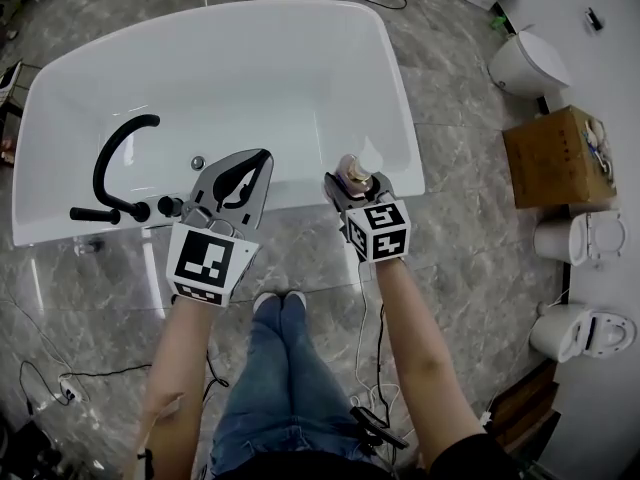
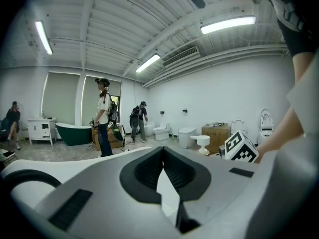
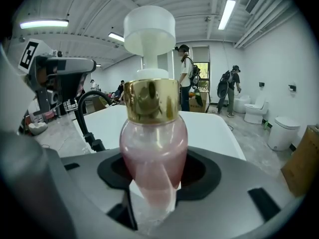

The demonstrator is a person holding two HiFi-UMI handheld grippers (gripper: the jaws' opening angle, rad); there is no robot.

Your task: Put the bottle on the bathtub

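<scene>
A pink bottle point(image 3: 152, 153) with a gold collar and a white pump top stands upright between the jaws of my right gripper point(image 3: 153, 180), which is shut on it. In the head view the bottle point(image 1: 352, 171) and right gripper point(image 1: 357, 183) hang over the near rim of the white bathtub point(image 1: 300, 196), toward its right end. My left gripper point(image 1: 262, 158) is held over the same rim further left, its jaws shut with nothing between them. The left gripper point(image 2: 162, 156) points across the tub toward the room.
A black curved faucet point(image 1: 115, 163) stands on the tub's near-left rim, with a drain point(image 1: 198, 162) beside it. A cardboard box point(image 1: 555, 156) and toilets point(image 1: 528, 63) point(image 1: 585, 238) line the right wall. Cables lie on the marble floor. People stand far off point(image 2: 103, 116).
</scene>
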